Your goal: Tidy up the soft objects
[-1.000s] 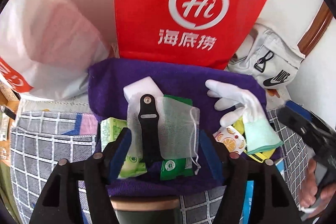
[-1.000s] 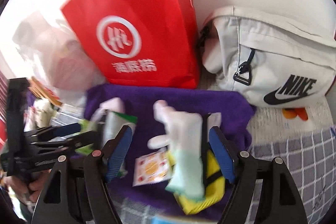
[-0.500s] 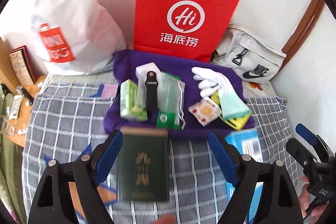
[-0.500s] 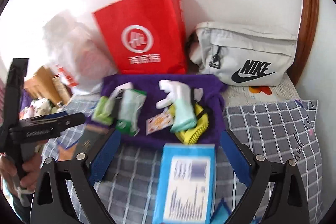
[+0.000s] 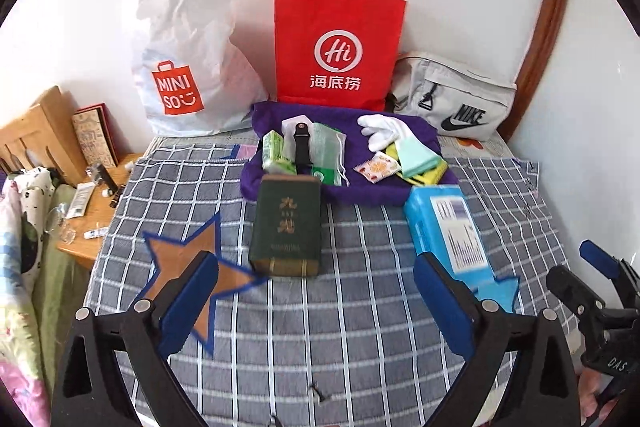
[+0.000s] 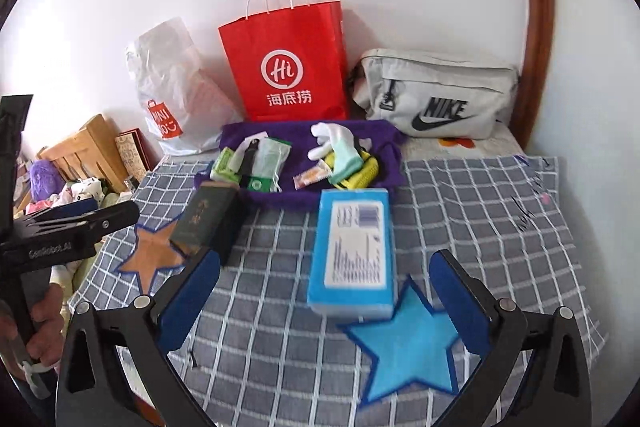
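Towel of purple cloth (image 5: 416,131) lies on the grey checked bedspread (image 5: 360,327) and carries one white glove (image 5: 384,131), one green tissue pack (image 5: 274,151) and one mesh pouch (image 5: 326,151). Left gripper (image 5: 316,303) and right gripper (image 6: 324,301) both hover with fingers spread wide, holding nothing. In front of the towel stand two boxes: one dark green (image 5: 286,231), one light blue (image 6: 354,251).

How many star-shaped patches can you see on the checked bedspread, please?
2. An orange star lies left of the dark green box; a blue star lies just in front of the blue pack. Others may be hidden beneath items.
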Motion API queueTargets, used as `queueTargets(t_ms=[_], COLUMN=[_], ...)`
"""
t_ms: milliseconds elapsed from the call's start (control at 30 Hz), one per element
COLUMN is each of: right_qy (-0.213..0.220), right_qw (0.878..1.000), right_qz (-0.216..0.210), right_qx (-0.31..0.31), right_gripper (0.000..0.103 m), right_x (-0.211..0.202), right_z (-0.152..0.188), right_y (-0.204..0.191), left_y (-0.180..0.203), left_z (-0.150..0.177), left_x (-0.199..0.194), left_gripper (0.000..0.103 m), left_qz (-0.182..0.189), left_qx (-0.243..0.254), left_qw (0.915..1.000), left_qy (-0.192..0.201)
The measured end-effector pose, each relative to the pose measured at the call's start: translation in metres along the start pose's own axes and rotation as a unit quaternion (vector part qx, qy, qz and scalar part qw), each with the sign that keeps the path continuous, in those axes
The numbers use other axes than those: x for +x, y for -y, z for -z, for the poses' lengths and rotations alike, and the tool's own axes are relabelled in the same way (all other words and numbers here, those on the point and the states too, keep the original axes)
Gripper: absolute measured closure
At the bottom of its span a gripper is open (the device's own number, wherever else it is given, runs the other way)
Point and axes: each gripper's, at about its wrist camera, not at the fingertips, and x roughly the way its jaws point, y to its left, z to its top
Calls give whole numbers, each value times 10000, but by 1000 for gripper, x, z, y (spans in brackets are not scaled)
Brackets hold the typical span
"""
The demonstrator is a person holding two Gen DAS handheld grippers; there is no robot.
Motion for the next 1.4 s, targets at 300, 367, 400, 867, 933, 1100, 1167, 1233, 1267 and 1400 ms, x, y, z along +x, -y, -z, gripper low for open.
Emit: queueTargets(t_ms=[300, 367, 400, 867, 933, 1100, 1167, 1233, 1267, 1400], right_qy=[98, 150, 185, 322, 323, 296, 283, 282, 278, 253], right_qw=[9998, 9997, 9997, 9994, 9993, 9993, 9994, 9994, 9994, 9996], right_qz=[188, 158, 174, 141, 194, 201, 197, 183, 187, 118], right_qx=[72, 69, 57, -36, -46, -66, -69, -72, -68, -16], right_gripper=[0, 0, 0, 0, 0, 0, 0, 0, 0, 0], right_x=[-45, -55, -60, -86, -86, -84, -83, -83, -82, -81], right_z=[35, 39, 41, 53, 54, 56, 56, 56, 56, 56], right_y=[2, 2, 2, -1, -3, -7, -8, -8, -7, -7], left_y=[19, 21, 21, 23, 23, 24, 23, 23, 22, 22], left_z=[45, 51, 53, 67, 68, 69, 69, 69, 68, 68], left_x=[-47, -56, -62, -92, -94, -96, -96, -95, -95, -95], left_gripper=[3, 3, 3, 3, 3, 3, 3, 3, 3, 3], left_qz=[-68, -87, -97, -153, -164, -184, -184, -189, -182, -193], left_qx=[-1, 23, 4, -31, -22, 15, 22, 8, 8, 31], left_qw=[9996, 9994, 9993, 9980, 9979, 9979, 9979, 9979, 9979, 9979], left_qy=[262, 325, 372, 606, 625, 628, 620, 626, 622, 611])
